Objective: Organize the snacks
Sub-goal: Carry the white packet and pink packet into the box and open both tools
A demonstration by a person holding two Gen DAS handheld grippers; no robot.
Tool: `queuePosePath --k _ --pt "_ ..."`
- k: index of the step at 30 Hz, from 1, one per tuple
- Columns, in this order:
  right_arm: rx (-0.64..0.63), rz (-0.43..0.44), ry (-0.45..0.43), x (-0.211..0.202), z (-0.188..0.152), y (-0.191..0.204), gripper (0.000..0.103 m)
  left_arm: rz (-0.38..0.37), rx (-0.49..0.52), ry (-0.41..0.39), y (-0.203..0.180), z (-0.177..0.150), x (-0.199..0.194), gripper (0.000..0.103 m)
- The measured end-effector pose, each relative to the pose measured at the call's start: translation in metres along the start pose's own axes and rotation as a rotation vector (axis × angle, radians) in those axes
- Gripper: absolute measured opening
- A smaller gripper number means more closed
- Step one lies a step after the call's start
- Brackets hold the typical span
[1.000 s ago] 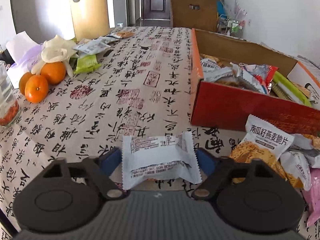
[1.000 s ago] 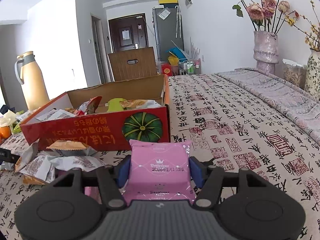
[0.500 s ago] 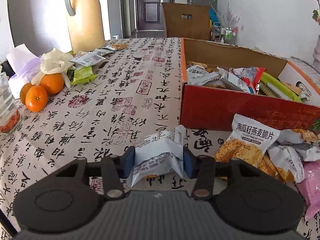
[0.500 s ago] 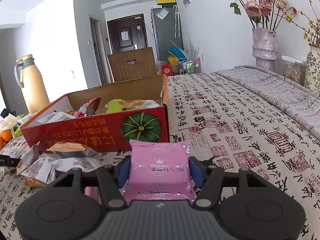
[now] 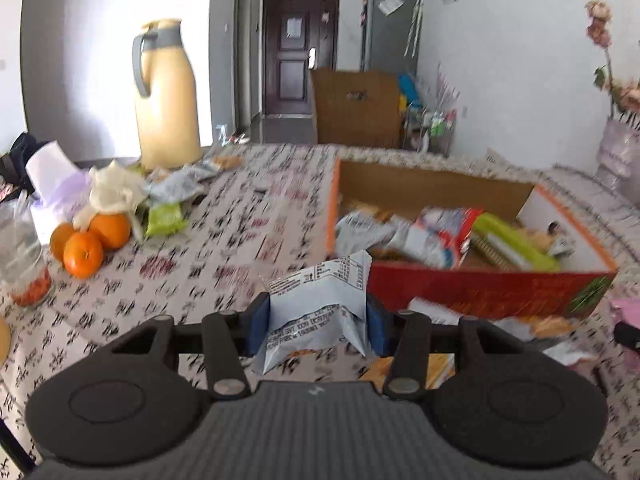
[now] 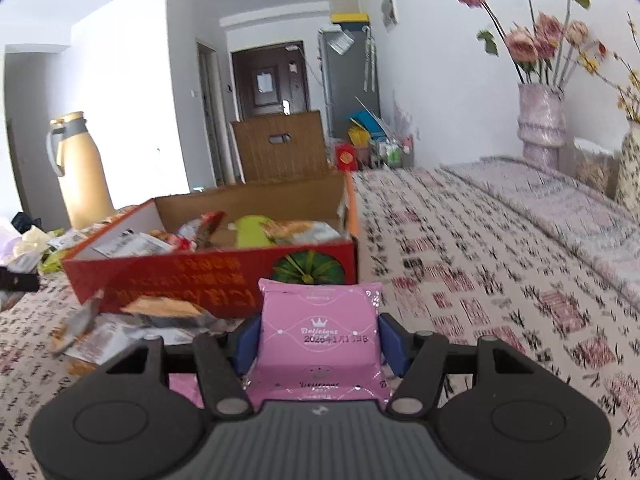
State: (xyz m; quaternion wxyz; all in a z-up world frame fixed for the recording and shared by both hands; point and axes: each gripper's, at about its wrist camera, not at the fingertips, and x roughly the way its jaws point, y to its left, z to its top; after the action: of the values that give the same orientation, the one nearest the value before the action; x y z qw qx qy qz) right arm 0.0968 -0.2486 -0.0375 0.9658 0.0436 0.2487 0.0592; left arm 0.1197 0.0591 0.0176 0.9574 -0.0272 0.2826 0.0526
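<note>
The left tongs (image 5: pixel 318 322) are clamped on a crumpled white packet (image 5: pixel 320 304), held above the table (image 5: pixel 224 264) beside the red box (image 5: pixel 480 292); the right tongs (image 6: pixel 320 342) grip a pink packet (image 6: pixel 318 328) near that box's front

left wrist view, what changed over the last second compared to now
The left hand-held gripper closed on the white snack packet, which lay flat on the tablecloth between open jaws, crumpled it and lifted it toward the red cardboard box. The right hand-held gripper kept its grip on the pink snack packet, barely moving.
</note>
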Motion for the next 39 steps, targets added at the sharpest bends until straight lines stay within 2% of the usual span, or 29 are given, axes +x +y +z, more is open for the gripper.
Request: queuePosePath --k 10,17,30,39 --pt "-0.043 0.045 -0.095 -0.006 0.041 0.021 0.061 -0.098 0.018 -0.101 -0.034 0.028 -0.017 0.050" --pt "-0.063 0.075 -0.150 0.004 0.070 0.035 0.061 -0.127 0.030 -0.134 -0.060 0.048 -0.006 0.050" --pt "-0.077 0.085 -0.172 0.048 0.115 0.049 0.061 -0.108 0.009 -0.163 -0.075 0.082 0.029 0.050" --pt "-0.064 0.089 -0.142 0.081 0.116 0.051 0.061 -0.074 -0.020 -0.166 -0.074 0.086 0.057 0.050"
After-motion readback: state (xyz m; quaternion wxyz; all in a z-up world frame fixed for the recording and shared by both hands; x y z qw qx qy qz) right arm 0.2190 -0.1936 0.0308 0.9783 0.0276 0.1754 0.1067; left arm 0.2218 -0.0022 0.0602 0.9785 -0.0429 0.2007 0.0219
